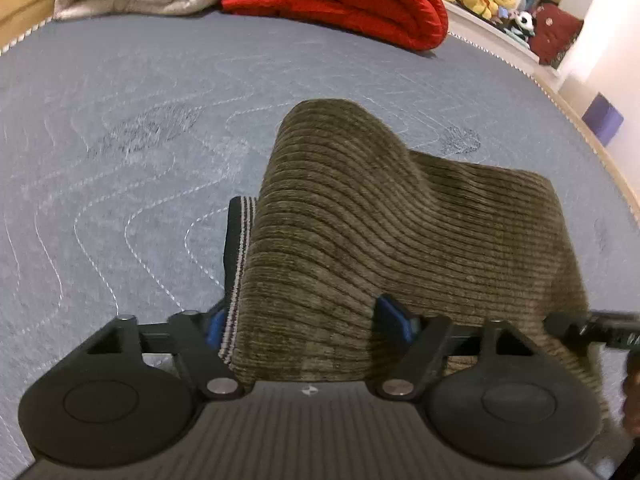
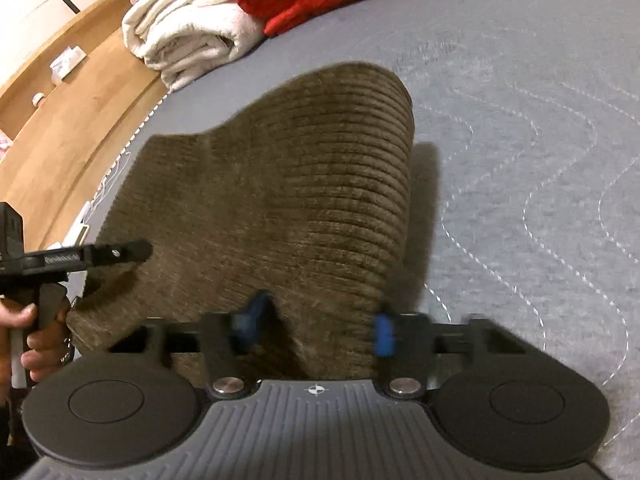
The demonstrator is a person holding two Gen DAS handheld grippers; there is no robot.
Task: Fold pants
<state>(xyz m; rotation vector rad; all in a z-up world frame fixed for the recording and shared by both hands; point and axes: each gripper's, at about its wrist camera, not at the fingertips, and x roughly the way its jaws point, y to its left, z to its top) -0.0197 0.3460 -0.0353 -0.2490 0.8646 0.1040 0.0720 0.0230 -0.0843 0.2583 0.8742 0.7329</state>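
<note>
Brown corduroy pants lay half-folded on bed, near its front edge. Left hand-held gripper gaped around cloth; right hand-held gripper likewise, unclamped. Risk: humped fold springing back, since nothing pinned it.

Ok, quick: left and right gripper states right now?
Left gripper: open, pants lying loose between its jaws.
Right gripper: pants between its jaws, but blurred; a grip cannot be told.
</note>
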